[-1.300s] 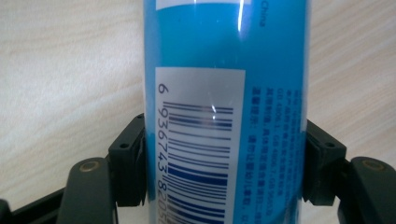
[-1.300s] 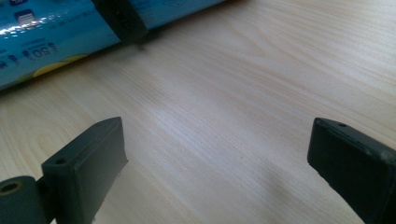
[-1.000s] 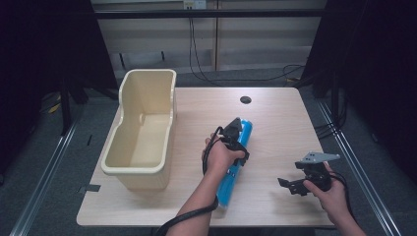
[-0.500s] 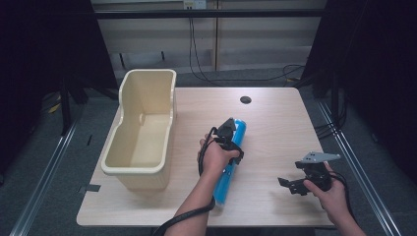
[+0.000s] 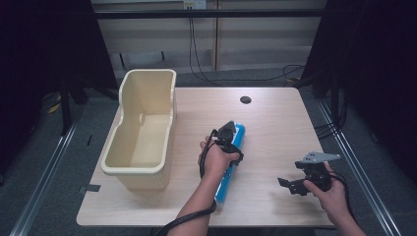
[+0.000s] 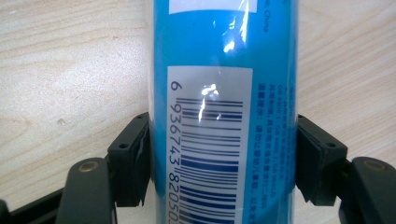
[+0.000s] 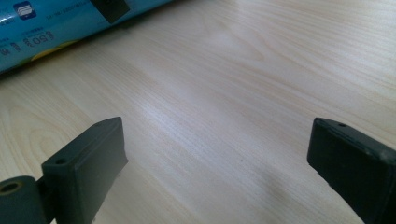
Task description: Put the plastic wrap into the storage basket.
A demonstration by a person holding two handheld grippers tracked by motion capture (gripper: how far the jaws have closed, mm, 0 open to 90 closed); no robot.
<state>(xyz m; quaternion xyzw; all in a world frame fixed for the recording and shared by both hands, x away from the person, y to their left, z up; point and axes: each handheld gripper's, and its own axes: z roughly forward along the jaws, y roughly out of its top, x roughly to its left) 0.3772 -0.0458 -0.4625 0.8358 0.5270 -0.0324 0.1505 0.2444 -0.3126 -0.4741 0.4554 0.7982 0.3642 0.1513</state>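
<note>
A long blue tube (image 5: 224,187) with a barcode label lies on the wooden table (image 5: 275,128), running from the middle toward the front edge. My left gripper (image 5: 229,141) is shut on it near its far end. In the left gripper view the tube (image 6: 224,116) sits between the jaws of the left gripper (image 6: 224,161), both pads pressed against its sides. My right gripper (image 5: 290,186) is held low over the table at the front right, apart from the tube. In its own view the right gripper (image 7: 217,154) stands open over bare wood, with the tube (image 7: 46,28) at the upper left.
A tall cream plastic bin (image 5: 133,169) stands on the left part of the table, open on top. A dark round hole (image 5: 245,100) sits near the table's far edge. Black curtains and cables surround the table.
My left gripper has shifted slightly left and toward the person, with the blue tube still in it. The right gripper has stayed in place.
</note>
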